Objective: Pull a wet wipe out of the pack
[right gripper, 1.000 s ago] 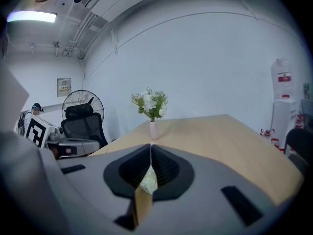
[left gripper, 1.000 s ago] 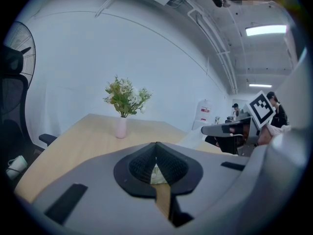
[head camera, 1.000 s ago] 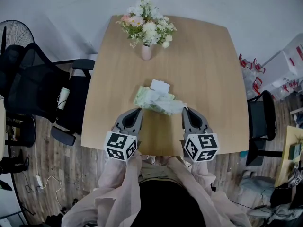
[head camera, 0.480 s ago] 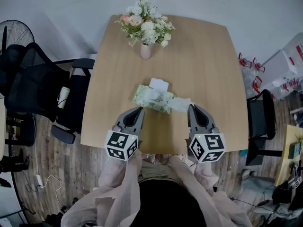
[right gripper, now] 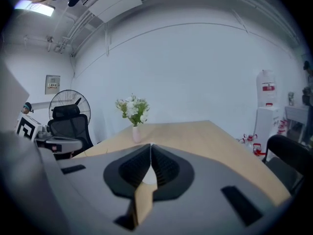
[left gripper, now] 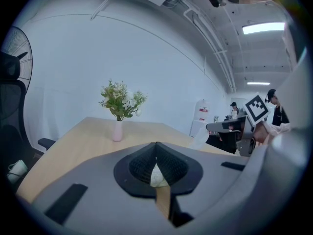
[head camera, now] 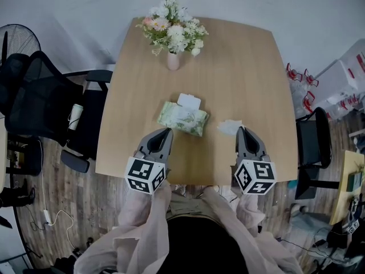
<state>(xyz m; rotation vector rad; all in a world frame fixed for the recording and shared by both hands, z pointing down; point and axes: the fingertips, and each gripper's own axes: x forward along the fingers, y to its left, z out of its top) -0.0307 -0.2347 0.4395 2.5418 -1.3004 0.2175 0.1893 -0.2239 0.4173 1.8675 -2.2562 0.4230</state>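
Note:
A green patterned wipe pack (head camera: 182, 119) lies mid-table with its white lid flap (head camera: 189, 101) folded open. My left gripper (head camera: 167, 132) sits at the pack's near left corner. In the left gripper view its jaws are shut (left gripper: 156, 145), with a pale bit of the pack (left gripper: 156, 176) showing between them. A white wet wipe (head camera: 229, 127) hangs clear of the pack, to its right. My right gripper (head camera: 239, 131) is shut on the wipe's near end. The wipe (right gripper: 148, 178) shows white between the shut pads of the right gripper (right gripper: 151, 148).
A pink vase of flowers (head camera: 173, 60) stands at the far side of the wooden table (head camera: 245, 67). Black office chairs (head camera: 40, 96) and a fan (head camera: 17, 39) stand left of the table. Another chair (head camera: 313, 141) is at its right edge.
My right gripper has moved to the right with the wipe, which has come free of the pack. The left gripper and the pack have stayed in place.

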